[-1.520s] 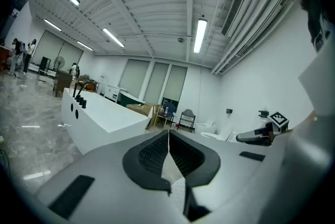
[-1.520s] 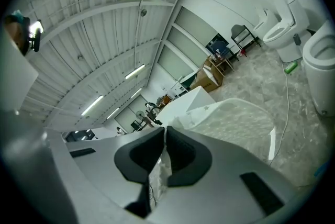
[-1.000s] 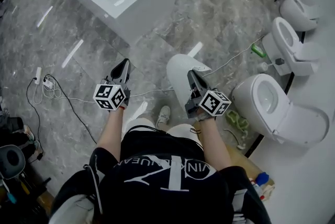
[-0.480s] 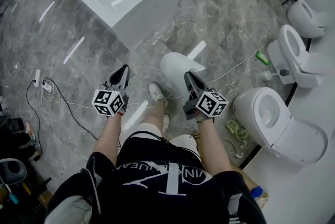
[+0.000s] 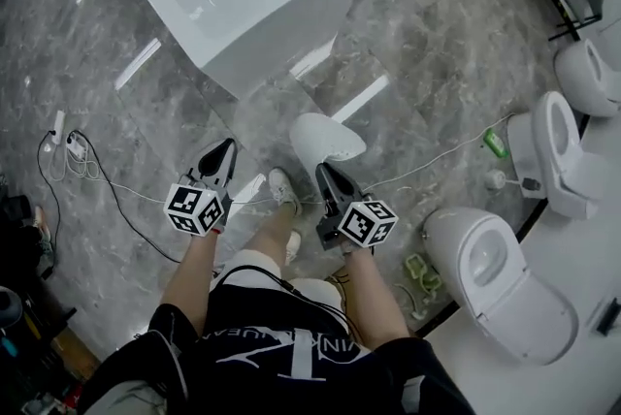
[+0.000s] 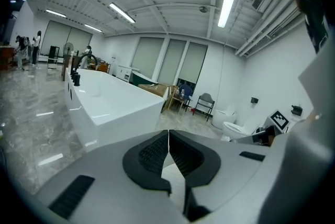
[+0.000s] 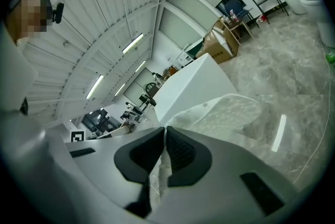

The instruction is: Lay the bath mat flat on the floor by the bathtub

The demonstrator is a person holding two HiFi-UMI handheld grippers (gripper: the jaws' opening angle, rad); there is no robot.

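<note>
Lengthwise, bath mat (image 5: 328,138) toward bathtub (image 5: 281,35)

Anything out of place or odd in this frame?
The bath mat hangs curled from the right gripper alone, its jaws shut on one edge. A white cable trails loose across the floor near the person's shoe.

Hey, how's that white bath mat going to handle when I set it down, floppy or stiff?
Probably semi-flexible: the bath mat juts forward from the right gripper, curving rather than hanging limp. Likely light, since one pinched edge carries it. Its dimpled surface may grip the glossy floor, though that's uncertain.
</note>
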